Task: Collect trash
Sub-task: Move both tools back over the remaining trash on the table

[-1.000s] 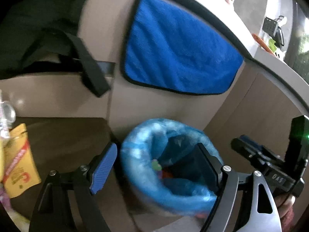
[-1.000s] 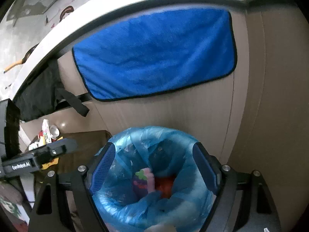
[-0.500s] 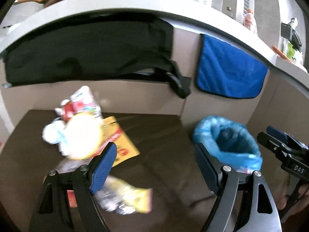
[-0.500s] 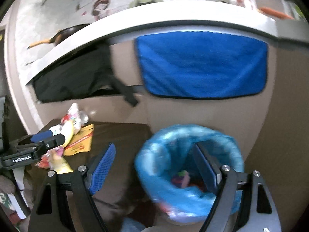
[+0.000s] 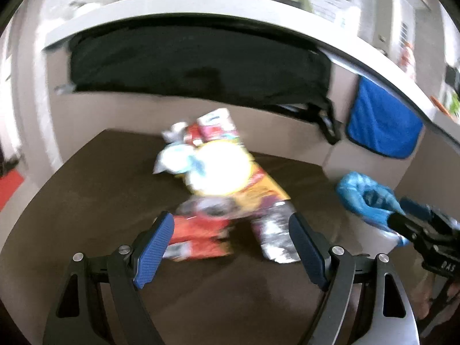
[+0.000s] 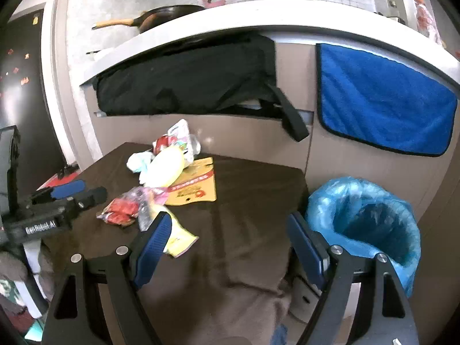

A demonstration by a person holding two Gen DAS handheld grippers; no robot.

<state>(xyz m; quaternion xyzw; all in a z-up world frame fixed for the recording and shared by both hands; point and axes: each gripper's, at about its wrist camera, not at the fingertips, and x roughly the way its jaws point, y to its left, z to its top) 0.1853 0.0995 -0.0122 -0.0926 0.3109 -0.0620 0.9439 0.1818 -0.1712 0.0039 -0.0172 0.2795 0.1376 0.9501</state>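
The left gripper (image 5: 231,243) hangs low over the dark brown table (image 5: 86,189), pointing at the heap of trash in the middle of its frame, with both blue pads spread wide and nothing between them. Just ahead of its fingertips lie a red wrapper (image 5: 198,237) and a silvery wrapper (image 5: 274,237), blurred; behind them sits a yellow packet (image 5: 258,187) under a bright round lid (image 5: 217,169).

The right gripper (image 6: 228,244) is likewise released and empty, held level above the table's near right part. Its left pad overlaps a pale yellow wrapper (image 6: 181,238), while its right pad sits at lower right, beside the blue-lined trash bin (image 6: 371,218) standing off the table's right edge. A blue cloth (image 6: 382,100) hangs at upper right
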